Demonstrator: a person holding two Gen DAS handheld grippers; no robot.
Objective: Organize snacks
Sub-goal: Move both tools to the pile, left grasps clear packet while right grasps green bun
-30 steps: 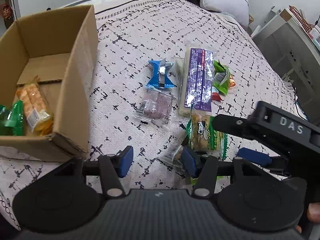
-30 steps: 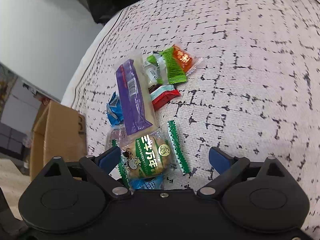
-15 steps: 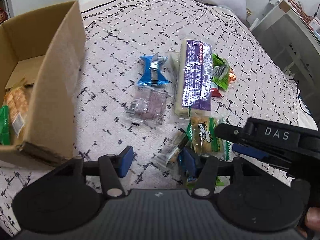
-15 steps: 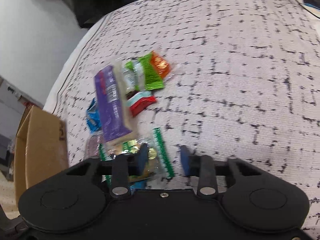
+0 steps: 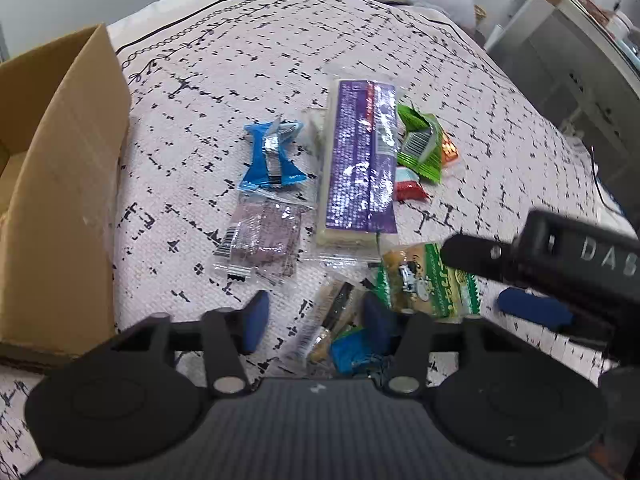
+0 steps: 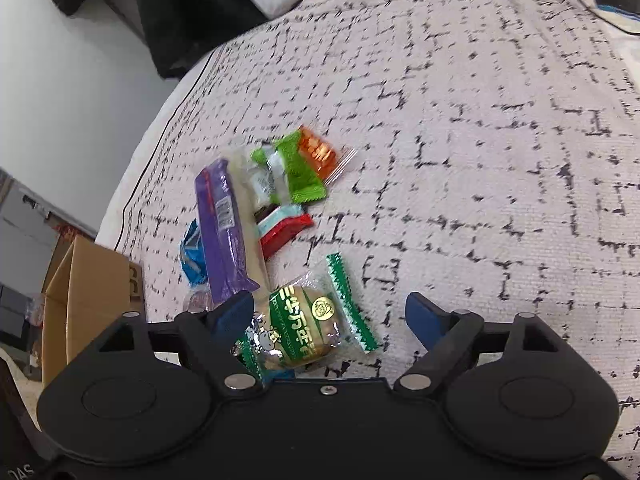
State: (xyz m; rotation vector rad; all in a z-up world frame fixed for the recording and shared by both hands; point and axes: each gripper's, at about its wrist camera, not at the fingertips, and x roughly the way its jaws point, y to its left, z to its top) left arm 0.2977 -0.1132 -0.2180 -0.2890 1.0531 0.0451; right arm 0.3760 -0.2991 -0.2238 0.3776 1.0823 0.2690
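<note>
Surface: bedspread (image 5: 248,52), pale with black dashes; cardboard box (image 5: 68,184) at its left edge, snacks loose in the middle.
Left gripper (image 5: 316,316): pitched steeply down, low over the near end of the pile; jaws have just been closing, gap remains. A clear-wrapped bar (image 5: 326,320) lies between the pads; contact cannot be told.
Right gripper (image 6: 330,316): also pitched down; jaws have just been opening and stand wide. Green-edged bun packet (image 6: 308,320) lies between them against the left pad, clear of the right one.
Purple pack (image 5: 360,160): flat, long axis running away from the left camera, near end just beside the bun packet.
Blue wrapper (image 5: 274,156): left of the purple pack.
</note>
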